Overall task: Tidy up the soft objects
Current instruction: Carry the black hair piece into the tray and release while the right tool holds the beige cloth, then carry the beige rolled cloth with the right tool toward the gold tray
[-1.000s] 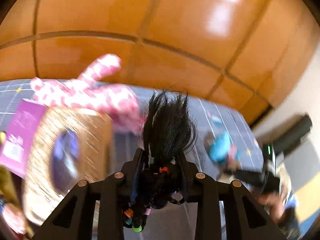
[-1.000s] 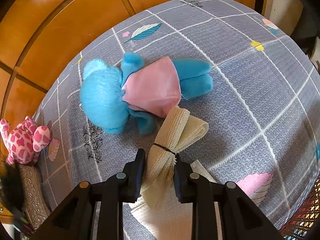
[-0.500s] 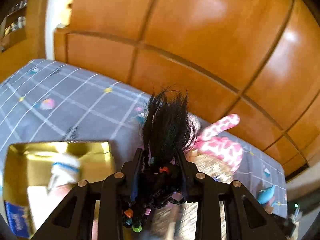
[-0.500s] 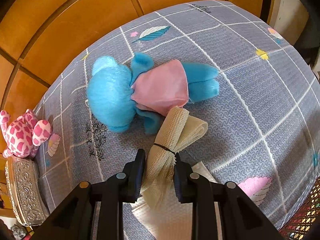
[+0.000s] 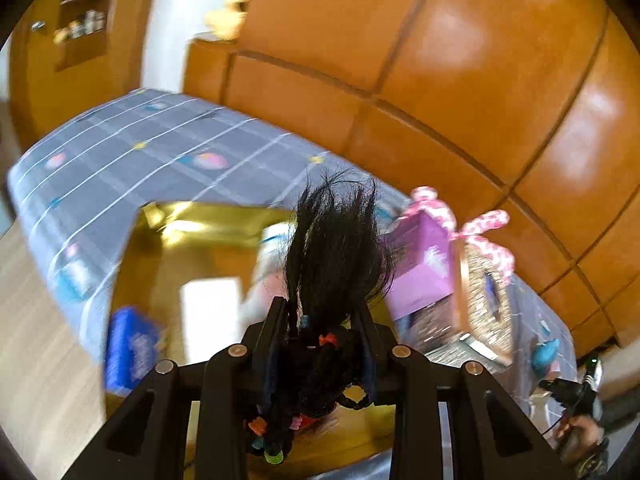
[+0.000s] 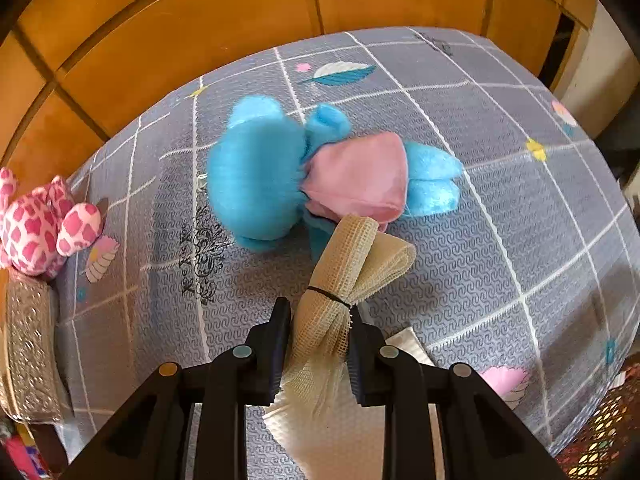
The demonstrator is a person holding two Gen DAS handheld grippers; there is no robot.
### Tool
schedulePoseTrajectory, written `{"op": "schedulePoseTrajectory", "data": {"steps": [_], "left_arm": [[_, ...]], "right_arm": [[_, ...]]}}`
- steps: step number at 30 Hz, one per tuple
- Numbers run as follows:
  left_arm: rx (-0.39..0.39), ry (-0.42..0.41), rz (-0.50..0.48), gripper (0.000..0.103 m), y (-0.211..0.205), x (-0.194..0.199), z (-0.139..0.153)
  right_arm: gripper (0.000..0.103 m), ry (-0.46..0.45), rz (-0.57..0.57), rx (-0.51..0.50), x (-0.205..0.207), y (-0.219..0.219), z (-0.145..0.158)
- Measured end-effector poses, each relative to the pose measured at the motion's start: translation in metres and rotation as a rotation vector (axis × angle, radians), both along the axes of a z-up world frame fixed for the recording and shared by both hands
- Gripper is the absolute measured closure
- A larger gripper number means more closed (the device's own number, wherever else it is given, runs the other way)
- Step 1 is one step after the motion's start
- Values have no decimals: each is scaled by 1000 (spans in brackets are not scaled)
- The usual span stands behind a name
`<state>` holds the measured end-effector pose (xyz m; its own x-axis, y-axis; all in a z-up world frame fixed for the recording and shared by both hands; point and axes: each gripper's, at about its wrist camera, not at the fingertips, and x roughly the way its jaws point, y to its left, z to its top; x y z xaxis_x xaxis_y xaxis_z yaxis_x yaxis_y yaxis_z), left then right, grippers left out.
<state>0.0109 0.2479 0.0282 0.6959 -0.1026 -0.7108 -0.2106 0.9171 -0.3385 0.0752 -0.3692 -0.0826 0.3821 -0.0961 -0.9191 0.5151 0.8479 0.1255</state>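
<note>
Left wrist view, blurred:
Blue packet: lies at the near left corner of the gold box.
Gold box: open and shiny, on the grey patterned bedsheet; white items inside are too smeared to name.
Left gripper: jaws closed narrowly on a tuft of black hair with small coloured bands at its base. The hair stands straight up between the fingers and blocks the middle of the view, above the gold box.
Purple box: just right of the hair, partly hidden by it.
Pink spotted plush: behind the purple box, against the wooden panelling.
Ornate patterned box: right of the purple box, standing on edge.

Right wrist view:
Pink spotted plush: far left on the bedsheet, beside the ornate box.
Blue plush doll: lies on its side mid-sheet in a pink dress, directly ahead of the fingers.
Right gripper: jaws closed narrowly on a cream mesh bundle tied with a black band; its far end overlaps the doll's lower edge.
White cloth: under the gripper.
Woven basket: bottom right corner.
</note>
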Motion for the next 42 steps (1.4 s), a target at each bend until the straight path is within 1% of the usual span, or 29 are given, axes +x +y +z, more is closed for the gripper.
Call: {"op": "schedulePoseTrajectory", "data": {"steps": [2,4,6,8,10,12,14,16,18,19,22,29,42], "left_arm": [[1,18,43,70,13,-13,-11],[23,43,88,70,24,-22,-25],[37,76,111,70,29,-26,-39],[25,99,132,70,33,-26,-50],[52,114,152,69,33,-24,-56],[90,123,155,67,29,-22,-62],[117,136,153,67,24,-21,-68],[157,127,137,58,19,-22,-71],[232,107,143,27,11,-24,-70],[256,91,143,25,7,-26,-69],[306,79,119,25,-2,-25,-69],[372,44,94,25,-15,-27,-64],[387,18,67,25,-29,-31,-57]], "right_arm": [[78,2,22,-32,2,4,0],[78,8,61,-84,3,13,3],[79,10,97,-123,7,23,3],[80,17,140,-164,9,29,3],[80,26,168,-190,9,36,3],[80,44,190,-224,10,42,1],[80,51,196,-237,11,44,1],[80,54,195,-242,10,45,1],[80,56,193,-245,10,45,1],[80,57,192,-245,10,45,2],[80,64,186,-248,10,44,1],[80,72,178,-244,13,42,-3],[77,85,167,-193,18,37,-10]]}}
